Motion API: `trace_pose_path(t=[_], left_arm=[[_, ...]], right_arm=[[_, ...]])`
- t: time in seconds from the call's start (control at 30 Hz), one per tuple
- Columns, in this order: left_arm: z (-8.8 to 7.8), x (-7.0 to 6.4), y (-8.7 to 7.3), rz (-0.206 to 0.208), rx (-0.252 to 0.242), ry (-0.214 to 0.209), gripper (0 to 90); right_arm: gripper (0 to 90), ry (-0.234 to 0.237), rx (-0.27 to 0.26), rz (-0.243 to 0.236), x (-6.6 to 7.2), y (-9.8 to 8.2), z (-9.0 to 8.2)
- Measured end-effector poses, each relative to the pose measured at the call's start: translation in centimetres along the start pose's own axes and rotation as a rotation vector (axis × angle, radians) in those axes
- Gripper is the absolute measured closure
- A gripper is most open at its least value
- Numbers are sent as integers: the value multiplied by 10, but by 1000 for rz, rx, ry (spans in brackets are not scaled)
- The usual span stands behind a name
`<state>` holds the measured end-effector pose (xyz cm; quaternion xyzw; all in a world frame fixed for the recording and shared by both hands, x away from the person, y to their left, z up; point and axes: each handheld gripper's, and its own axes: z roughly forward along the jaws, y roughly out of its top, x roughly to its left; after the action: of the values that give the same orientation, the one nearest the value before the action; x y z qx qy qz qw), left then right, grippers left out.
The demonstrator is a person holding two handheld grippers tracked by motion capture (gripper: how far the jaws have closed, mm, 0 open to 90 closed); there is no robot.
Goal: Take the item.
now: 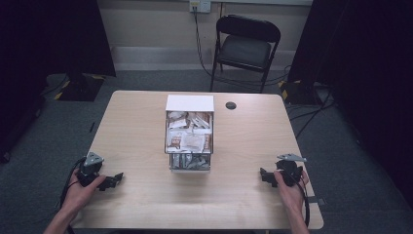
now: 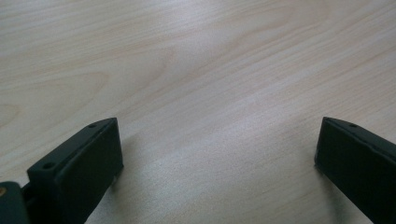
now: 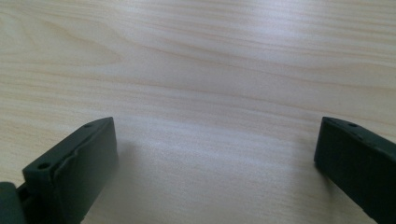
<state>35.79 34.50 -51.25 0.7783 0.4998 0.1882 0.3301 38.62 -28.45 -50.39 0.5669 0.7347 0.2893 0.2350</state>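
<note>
From the high view, a white-topped wire rack of paper packets stood mid-table, between and beyond the left gripper and right gripper. Each gripper view showed black, blocky jaws spread wide, nothing between them, over pale wood grain.

Your high view looks forward and down over the whole table; both gripper views look closely along their jaws at its bare wood.
</note>
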Motion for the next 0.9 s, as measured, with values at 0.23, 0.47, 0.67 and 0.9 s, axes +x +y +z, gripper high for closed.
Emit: trace_pose_path(t=[0.23,0.47,0.67,0.9], left_arm=[[0,0,0,0,0,0,3],[0,0,0,0,0,0,3],[0,0,0,0,0,0,3],[0,0,0,0,0,0,3]], right_arm=[[35,-9,2,5,0,0,-2],[163,-18,-9,15,-1,1,-8],[171,13,-35,30,-1,3,-15],[258,79,-57,17,5,12,-25]])
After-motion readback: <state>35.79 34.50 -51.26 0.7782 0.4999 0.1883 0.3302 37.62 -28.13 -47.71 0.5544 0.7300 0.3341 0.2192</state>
